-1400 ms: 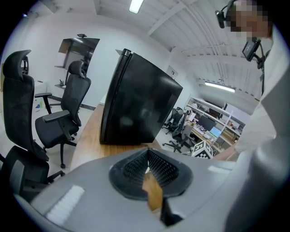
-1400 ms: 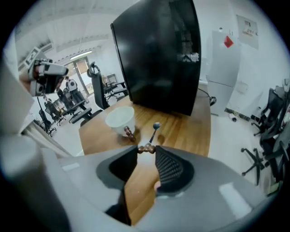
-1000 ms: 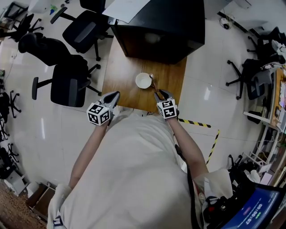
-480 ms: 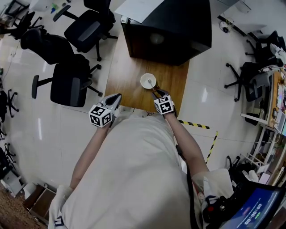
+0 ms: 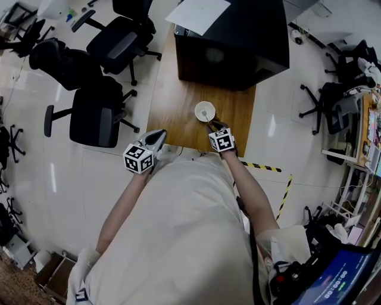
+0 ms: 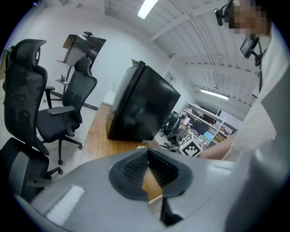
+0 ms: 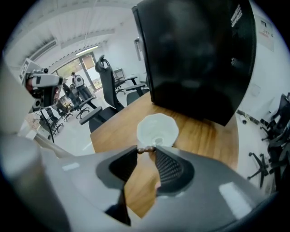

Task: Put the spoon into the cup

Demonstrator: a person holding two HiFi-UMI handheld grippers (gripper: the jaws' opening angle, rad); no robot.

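A white cup stands on the wooden table near its front right. A spoon with a brown handle leans into the cup, its bowl end inside the cup. My right gripper is just in front of the cup, angled down, shut on the spoon's handle; in the right gripper view the handle crosses between the jaw tips. My left gripper hovers at the table's front left edge, and in the left gripper view its jaw tips meet with nothing between them.
A large black box fills the table's far end, with a white sheet on top. Black office chairs stand left of the table. Yellow-black tape marks the floor at the right.
My right gripper has carried the spoon from beside the cup's right rim to over the cup and lowered its bowl end inside. The left gripper drifted slightly right.
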